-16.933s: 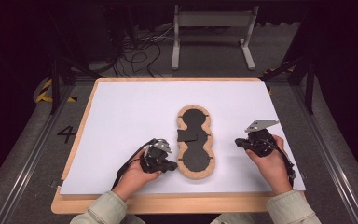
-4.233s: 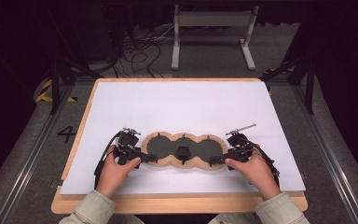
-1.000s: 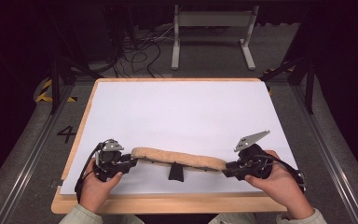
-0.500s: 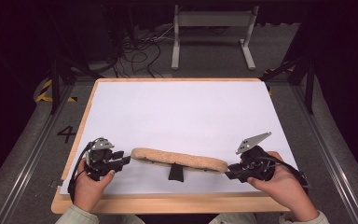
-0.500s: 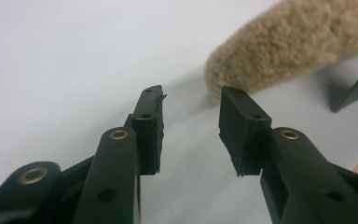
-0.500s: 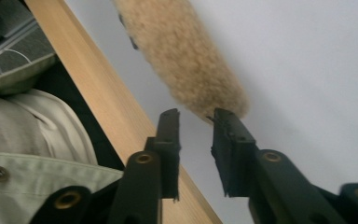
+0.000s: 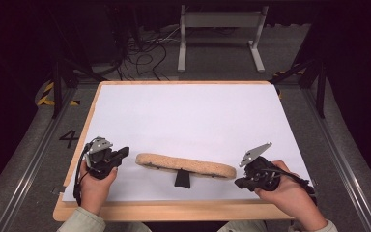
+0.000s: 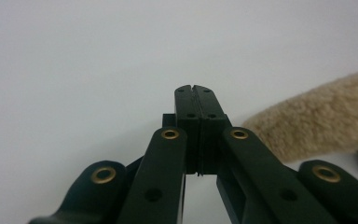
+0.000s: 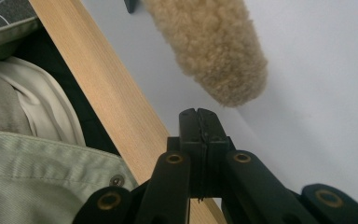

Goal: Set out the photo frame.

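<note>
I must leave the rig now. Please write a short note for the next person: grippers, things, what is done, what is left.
Left gripper: shut, empty, just left of the pad.
Right gripper: shut, empty, at the pad's right end.
Both jaws have just closed with nothing between them.
Pad: fleece side up, near the front edge of the white sheet; a black tab sticks out beneath it.
Done: pad turned over and released.
Left: nothing visibly remains.

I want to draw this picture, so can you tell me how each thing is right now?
Fluffy tan pad: lying flat on the white sheet, fuzzy side up, nothing holding it.
Black strap: sticking out from under the pad toward the person.
Left gripper: jaws shut, empty, just off the pad's left end.
Right gripper: jaws shut, empty, at the pad's right end.
White sheet: flat on the wooden board.
</note>
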`<move>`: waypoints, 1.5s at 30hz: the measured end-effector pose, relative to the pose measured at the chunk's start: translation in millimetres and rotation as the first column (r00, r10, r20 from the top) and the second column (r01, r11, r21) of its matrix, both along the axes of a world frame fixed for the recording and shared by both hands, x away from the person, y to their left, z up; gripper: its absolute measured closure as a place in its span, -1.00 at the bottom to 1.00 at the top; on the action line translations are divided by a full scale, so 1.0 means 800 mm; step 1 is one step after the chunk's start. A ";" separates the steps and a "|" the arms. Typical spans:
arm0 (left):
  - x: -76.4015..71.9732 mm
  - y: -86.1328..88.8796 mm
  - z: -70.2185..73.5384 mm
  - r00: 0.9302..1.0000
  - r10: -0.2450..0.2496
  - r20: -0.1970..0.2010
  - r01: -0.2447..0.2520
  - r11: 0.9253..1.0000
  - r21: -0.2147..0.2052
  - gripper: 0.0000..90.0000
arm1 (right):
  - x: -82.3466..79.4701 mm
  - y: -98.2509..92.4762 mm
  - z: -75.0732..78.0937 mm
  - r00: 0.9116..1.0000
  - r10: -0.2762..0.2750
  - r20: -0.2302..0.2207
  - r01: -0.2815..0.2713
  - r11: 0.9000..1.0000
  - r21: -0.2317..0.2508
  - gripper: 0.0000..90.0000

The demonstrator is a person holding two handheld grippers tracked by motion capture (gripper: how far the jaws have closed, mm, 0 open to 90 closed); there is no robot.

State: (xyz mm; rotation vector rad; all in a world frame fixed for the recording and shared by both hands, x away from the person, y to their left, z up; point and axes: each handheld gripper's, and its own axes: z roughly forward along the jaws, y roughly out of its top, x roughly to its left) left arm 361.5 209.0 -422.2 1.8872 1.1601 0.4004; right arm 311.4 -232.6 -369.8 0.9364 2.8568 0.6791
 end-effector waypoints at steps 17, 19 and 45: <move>0.011 -0.017 -0.007 0.992 -0.127 0.002 0.127 0.992 0.006 1.00 | 0.011 0.007 -0.025 0.999 0.005 -0.033 -0.005 1.000 0.002 1.00; 0.009 -0.018 -0.007 0.991 -0.134 -0.002 0.134 0.991 0.006 1.00 | 0.012 0.007 -0.026 1.000 0.005 -0.030 -0.004 1.000 0.004 1.00; -0.013 -0.013 -0.007 0.979 -0.206 -0.015 0.206 0.978 0.036 1.00 | 0.038 0.008 -0.032 0.991 -0.116 0.058 0.115 0.993 0.030 1.00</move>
